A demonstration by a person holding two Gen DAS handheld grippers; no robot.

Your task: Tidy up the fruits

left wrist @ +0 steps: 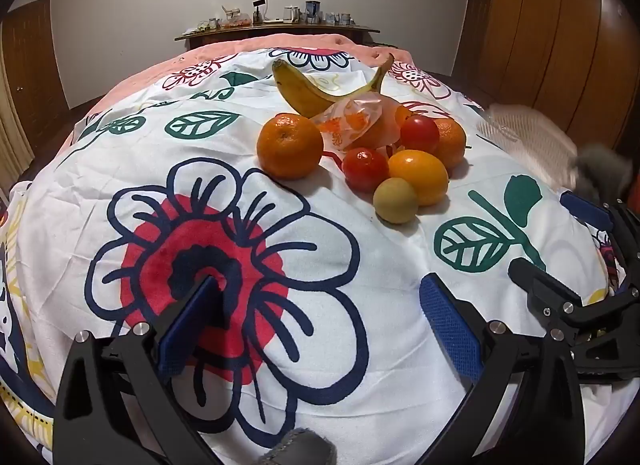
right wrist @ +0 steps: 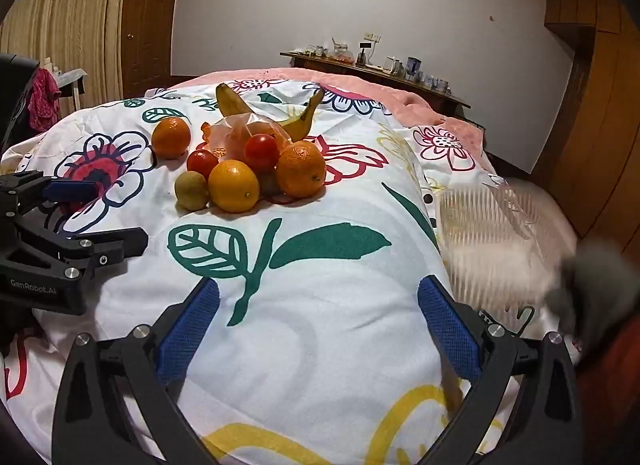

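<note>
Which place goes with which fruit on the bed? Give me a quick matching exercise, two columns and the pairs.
Things:
1. banana
2. lone mandarin
3. small green fruit
4. plastic bag

Places:
A. apart from the pile, on the left gripper's side
B. front of the pile, touching the yellow-orange fruit
C. farthest back, curved upward
D. crumpled between banana and tomatoes

Pairs: 1-C, 2-A, 3-B, 4-D
</note>
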